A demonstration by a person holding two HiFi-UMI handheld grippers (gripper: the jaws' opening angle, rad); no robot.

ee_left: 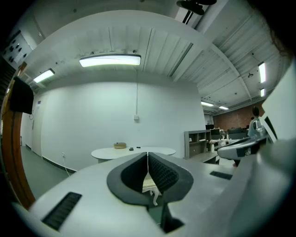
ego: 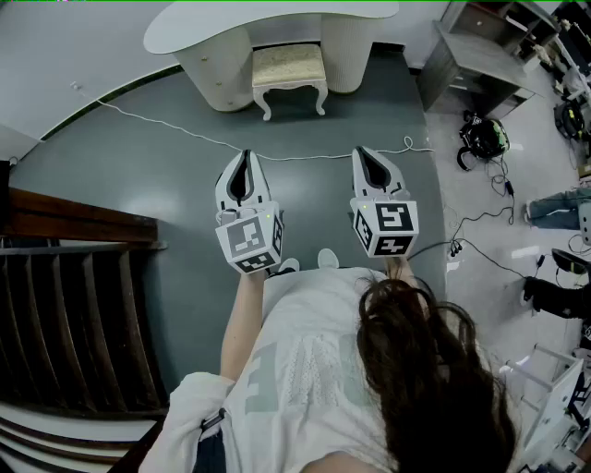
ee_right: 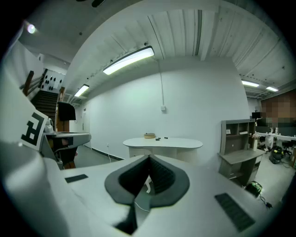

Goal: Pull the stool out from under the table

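Note:
A cream stool (ego: 289, 76) with a padded top and curved legs stands tucked between the pedestals of a white oval table (ego: 235, 20) at the far end of the grey floor. A bit of the stool (ee_left: 149, 183) shows behind my left jaws. My left gripper (ego: 245, 155) and right gripper (ego: 362, 151) are held side by side in front of the person, well short of the stool, both shut and empty. The table (ee_right: 162, 142) shows ahead in the right gripper view, the table (ee_left: 132, 152) also in the left gripper view.
A white cable (ego: 185, 131) lies across the floor between me and the table. Dark wooden stairs (ego: 74, 305) rise at the left. A grey shelf desk (ego: 473, 55) stands at the right, with a bag (ego: 484, 139) and cords on the floor nearby.

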